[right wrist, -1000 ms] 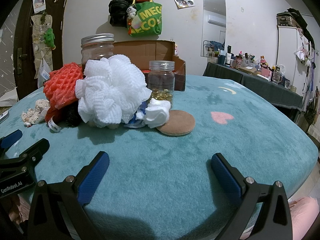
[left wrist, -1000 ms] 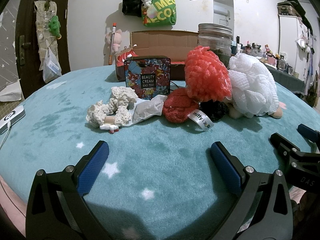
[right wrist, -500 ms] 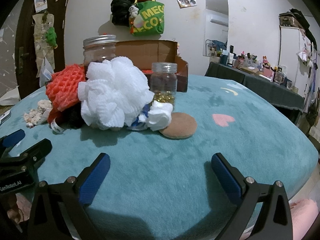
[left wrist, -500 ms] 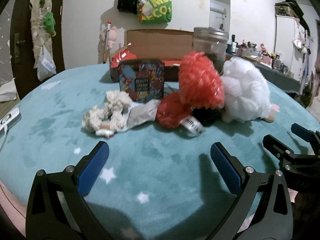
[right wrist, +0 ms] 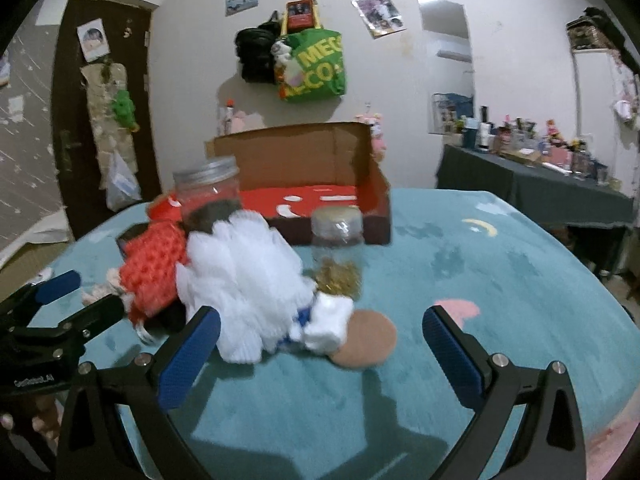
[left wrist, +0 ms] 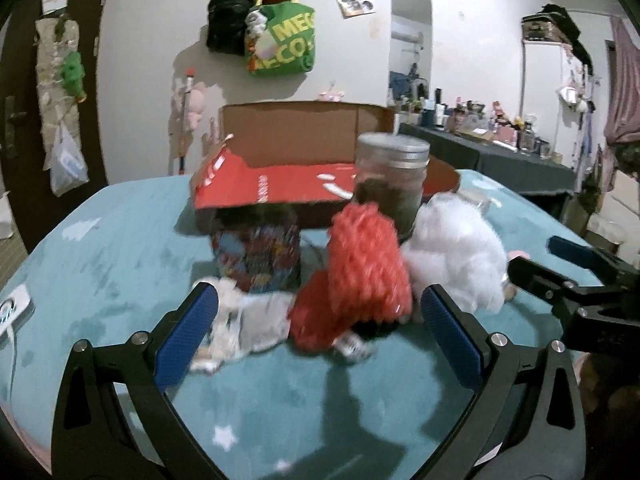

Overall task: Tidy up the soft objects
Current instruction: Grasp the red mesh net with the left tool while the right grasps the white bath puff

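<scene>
Tools, left [left wrist: 320, 320] and right [right wrist: 320, 330], now higher, nearer pile, jaws apart.

Soft mesh, plush, glass, cardboard – mostly matt surfaces.
Ahead of the left gripper [left wrist: 319, 334], with matt black plastic arms and ribbed blue pads [left wrist: 187, 340]: a red netted puff [left wrist: 368, 264], a white mesh puff [left wrist: 460, 256] beside it, crinkled pale wrap [left wrist: 256, 320]. Ahead of the right gripper [right wrist: 321, 354]: a flat matt brown pad [right wrist: 366, 342], a clear glass jar [right wrist: 338, 248] with a dull metal lid; plain brown cardboard box [right wrist: 304, 168] behind – red inside. The teal cover [right wrist: 500, 264] is fuzzy plush.
</scene>
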Available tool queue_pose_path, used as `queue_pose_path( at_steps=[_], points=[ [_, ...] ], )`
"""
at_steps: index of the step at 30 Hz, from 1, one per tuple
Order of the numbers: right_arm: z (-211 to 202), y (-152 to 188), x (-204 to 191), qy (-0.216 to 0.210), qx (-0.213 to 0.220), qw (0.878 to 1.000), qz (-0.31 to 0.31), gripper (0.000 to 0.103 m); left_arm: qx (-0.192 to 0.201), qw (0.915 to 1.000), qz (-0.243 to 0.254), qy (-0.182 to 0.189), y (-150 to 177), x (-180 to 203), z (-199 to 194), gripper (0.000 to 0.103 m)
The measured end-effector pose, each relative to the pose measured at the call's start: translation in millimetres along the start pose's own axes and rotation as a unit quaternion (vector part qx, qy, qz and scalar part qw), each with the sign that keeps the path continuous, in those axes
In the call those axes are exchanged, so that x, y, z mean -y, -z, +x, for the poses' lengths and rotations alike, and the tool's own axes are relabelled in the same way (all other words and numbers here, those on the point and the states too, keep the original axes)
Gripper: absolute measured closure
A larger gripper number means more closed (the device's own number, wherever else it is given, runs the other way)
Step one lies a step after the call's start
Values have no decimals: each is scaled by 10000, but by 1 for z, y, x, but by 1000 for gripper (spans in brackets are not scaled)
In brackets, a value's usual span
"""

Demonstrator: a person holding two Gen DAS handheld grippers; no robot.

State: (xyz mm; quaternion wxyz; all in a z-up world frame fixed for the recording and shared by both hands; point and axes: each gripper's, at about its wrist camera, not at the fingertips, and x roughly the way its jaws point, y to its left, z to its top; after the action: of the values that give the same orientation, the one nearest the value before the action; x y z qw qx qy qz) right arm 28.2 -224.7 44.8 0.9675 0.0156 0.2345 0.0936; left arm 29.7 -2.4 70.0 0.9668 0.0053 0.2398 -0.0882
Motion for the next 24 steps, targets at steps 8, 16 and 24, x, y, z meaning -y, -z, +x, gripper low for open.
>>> queue_pose_path(
  at_steps=[8,16,24],
  points=[
    [29,-27,5,-1182,-313,9925,-91,0,-223,9988,234,377,-24,2,26,2],
    [57,-26,-12,-1650,-824,9814,-524,26,-764,9925,462,830,-20,11,56,54],
    [44,-20,-13,-1814,-670,9796,-548,70,-614,9930,656,765,-20,17,46,64]
  ],
)
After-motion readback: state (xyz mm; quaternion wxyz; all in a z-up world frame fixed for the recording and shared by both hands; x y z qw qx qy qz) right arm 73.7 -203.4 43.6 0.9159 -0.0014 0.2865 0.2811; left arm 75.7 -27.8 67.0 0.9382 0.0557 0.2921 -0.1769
